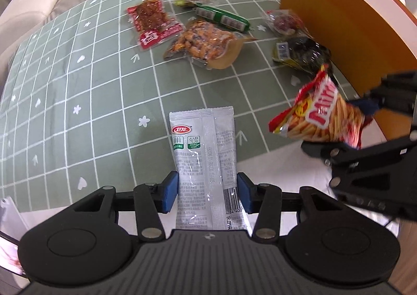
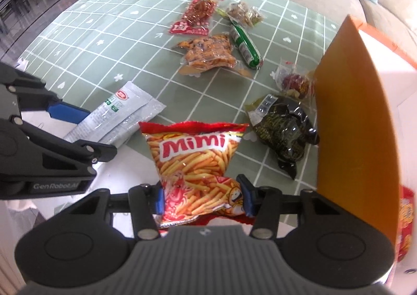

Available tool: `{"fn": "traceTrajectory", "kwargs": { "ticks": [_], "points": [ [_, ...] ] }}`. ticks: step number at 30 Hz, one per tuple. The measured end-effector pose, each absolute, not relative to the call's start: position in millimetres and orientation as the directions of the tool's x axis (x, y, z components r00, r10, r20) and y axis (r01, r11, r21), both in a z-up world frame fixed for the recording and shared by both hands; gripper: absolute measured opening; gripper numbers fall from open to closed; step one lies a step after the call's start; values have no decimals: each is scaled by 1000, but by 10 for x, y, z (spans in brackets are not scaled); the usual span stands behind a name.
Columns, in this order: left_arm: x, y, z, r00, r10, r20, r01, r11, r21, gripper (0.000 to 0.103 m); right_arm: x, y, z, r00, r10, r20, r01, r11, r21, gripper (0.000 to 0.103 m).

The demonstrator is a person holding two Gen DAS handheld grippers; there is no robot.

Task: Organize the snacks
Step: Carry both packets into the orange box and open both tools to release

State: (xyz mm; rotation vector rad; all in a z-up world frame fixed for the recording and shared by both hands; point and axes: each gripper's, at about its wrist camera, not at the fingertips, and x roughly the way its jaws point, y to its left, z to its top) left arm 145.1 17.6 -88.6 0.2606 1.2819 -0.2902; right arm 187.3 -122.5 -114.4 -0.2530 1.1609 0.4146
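Left tongs [image 1: 207, 194] clamped on flat silver foil snack packet [image 1: 206, 154], right tongs [image 2: 203, 197] gripping red Mimi fries bag [image 2: 198, 162] beside orange box [image 2: 351, 118], green checked cloth [image 2: 104, 42]

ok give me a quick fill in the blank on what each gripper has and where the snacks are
1. The right gripper holds a red bag printed with the word ____.
2. The left gripper has its jaws around a ____ sachet.
3. The loose snacks lie on a ____ checked cloth.
4. The tall box has an ____ wall.

Missing: Mimi; grey; green; orange
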Motion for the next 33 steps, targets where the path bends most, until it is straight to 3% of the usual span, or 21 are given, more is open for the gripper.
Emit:
{"fn": "traceTrajectory", "kwargs": {
  "ticks": [9,18,33],
  "points": [
    [1451,41,-423,222,-94,-970,476,879,24,54,1811,-1419,-747,310,194,-931,-525,851,2,50],
    [1524,-486,217,263,-79,-961,652,749,117,54,1852,-1812,-231,319,203,-926,-539,842,-1,50],
    [1794,-1862,545,336,-114,-935,818,527,229,54,2060,-2713,214,374,40,-926,-475,867,-154,50]
  ]
}}
